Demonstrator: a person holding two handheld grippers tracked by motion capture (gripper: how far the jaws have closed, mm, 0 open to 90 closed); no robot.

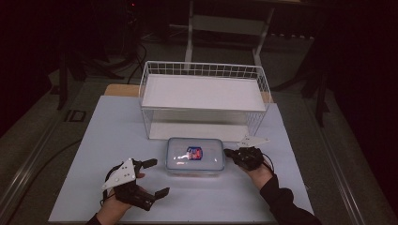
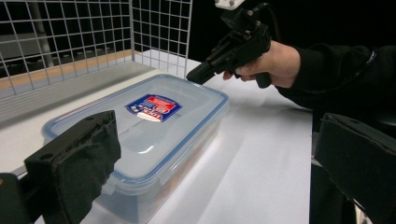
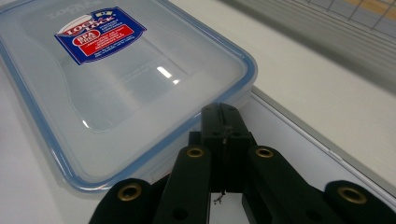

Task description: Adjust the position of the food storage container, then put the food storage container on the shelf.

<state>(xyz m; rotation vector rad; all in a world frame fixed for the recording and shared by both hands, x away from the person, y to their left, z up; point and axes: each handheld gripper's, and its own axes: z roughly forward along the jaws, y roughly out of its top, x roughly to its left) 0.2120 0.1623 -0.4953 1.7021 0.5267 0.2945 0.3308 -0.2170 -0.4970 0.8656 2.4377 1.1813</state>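
From above, a clear lidded box is sitting on the white table before a wire basket, flanked by both grippers. The left gripper is gaping wide, holding nothing. The right gripper is pressing its closed, empty jaws against the box's rim.

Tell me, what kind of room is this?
Probably a lab or workshop for recording tasks, not a kitchen. A white-covered table holds just a wire basket and a plastic food box, cables run over the dark floor, and someone holds a claw in each hand.
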